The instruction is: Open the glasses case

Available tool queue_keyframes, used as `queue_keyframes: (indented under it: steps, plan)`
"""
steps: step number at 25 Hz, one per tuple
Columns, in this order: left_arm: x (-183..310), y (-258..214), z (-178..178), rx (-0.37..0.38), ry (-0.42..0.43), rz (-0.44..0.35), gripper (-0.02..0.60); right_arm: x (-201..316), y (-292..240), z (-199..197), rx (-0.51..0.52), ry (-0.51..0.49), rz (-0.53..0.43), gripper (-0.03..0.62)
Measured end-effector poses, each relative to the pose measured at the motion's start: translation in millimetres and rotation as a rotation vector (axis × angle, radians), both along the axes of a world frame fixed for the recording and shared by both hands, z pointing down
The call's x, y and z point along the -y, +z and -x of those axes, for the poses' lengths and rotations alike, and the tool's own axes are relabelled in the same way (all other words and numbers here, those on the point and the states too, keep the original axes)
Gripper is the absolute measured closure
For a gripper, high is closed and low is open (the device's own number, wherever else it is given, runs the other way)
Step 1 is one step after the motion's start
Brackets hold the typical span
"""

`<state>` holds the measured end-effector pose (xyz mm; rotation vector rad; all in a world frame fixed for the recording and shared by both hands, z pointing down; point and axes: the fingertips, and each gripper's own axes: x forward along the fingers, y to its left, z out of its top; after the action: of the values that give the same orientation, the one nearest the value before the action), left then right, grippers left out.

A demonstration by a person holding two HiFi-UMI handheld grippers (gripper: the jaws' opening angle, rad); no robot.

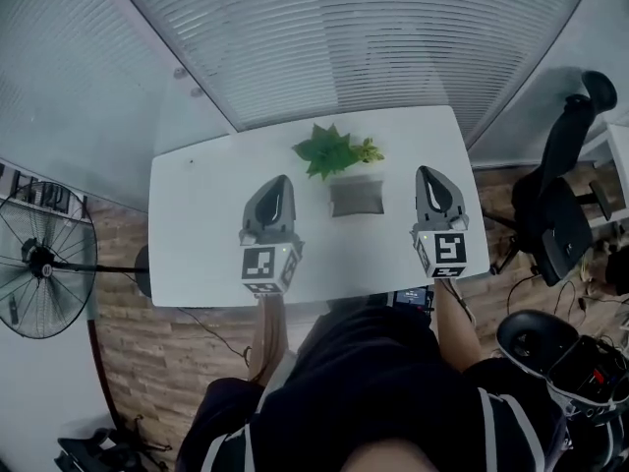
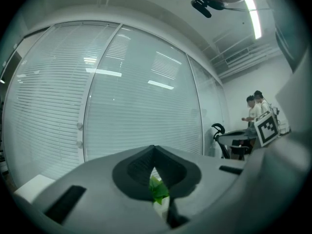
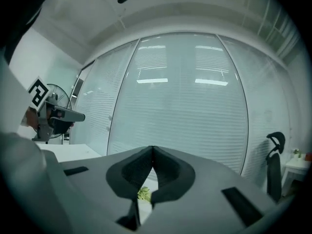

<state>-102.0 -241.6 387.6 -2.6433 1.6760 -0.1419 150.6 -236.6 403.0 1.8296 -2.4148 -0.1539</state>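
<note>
1. The flat, grey, rectangular glasses case lies on the white, round-cornered surface, near the middle of its far edge; it sits just in front of a small plant with green leaves.
2. The left gripper, grey with a marker cube at its back, is held level above the surface, to the left of the glasses case and apart from it; its jaws are closed tip to tip with nothing held; the left gripper view shows green leaves through the slit below the tips.
3. The right gripper hangs near the right edge of the surface, to the right of the glasses case and clear of it; its jaws are likewise pressed together and empty.
4. A glass wall with horizontal blinds stands beyond the far edge; a black standing fan is on the floor at the left; a black office chair stands at the right.
</note>
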Motion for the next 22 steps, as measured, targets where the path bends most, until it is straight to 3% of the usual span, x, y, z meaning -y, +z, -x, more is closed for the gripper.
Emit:
queue_keyframes:
  steps: [9,22]
  plan:
    - [-21,-3,-5,-0.012,-0.022,-0.044,0.581,-38,-28,-6,0.137,-0.010,-0.024,0.580]
    - [-34,-20,8,0.005,-0.042,-0.089,0.581,-42,-43,-4,0.124,-0.032,-0.046,0.580]
